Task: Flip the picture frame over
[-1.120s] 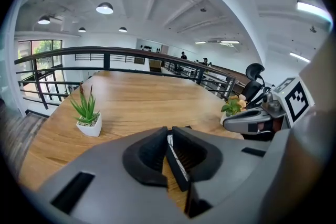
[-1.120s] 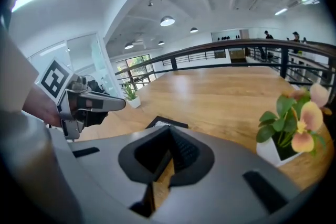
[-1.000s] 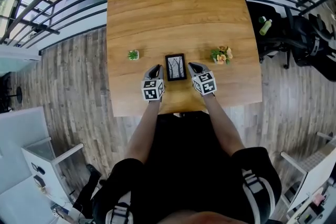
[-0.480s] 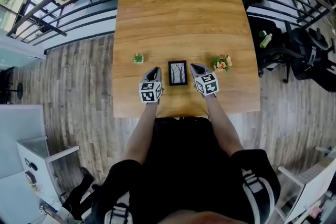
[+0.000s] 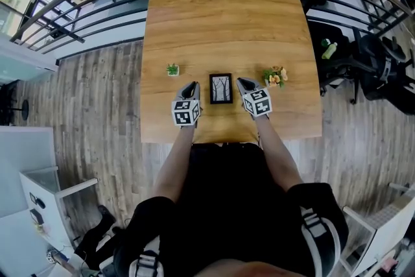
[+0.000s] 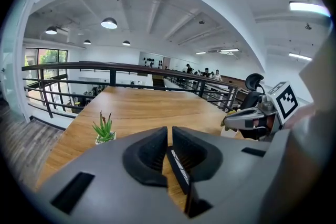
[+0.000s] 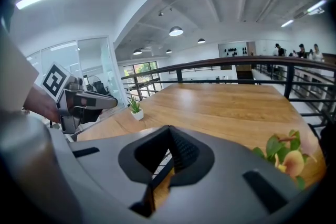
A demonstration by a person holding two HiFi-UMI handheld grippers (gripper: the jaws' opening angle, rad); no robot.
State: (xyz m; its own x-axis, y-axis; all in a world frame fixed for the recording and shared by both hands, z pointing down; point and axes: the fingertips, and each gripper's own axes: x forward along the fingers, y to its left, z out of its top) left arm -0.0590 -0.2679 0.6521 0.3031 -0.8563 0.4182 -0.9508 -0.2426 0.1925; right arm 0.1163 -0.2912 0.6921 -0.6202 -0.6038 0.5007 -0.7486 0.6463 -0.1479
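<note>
Wooden table (image 5: 224, 16) carries the black picture frame (image 5: 220, 88), lying flat and picture-side up by the near edge, between left tongs (image 5: 191, 86) and right tongs (image 5: 242, 83), both clenched on nothing.

You have one light-brown wooden table (image 5: 220, 16) in the upper middle of the head view. It bears one black rectangular picture frame (image 5: 221, 88), one small green spiky plant in a white pot (image 5: 172, 69) and one small bunch of orange and yellow flowers (image 5: 275, 76). You hold two grey grippers: the left gripper (image 5: 192, 84) and the right gripper (image 5: 240, 81).
</note>
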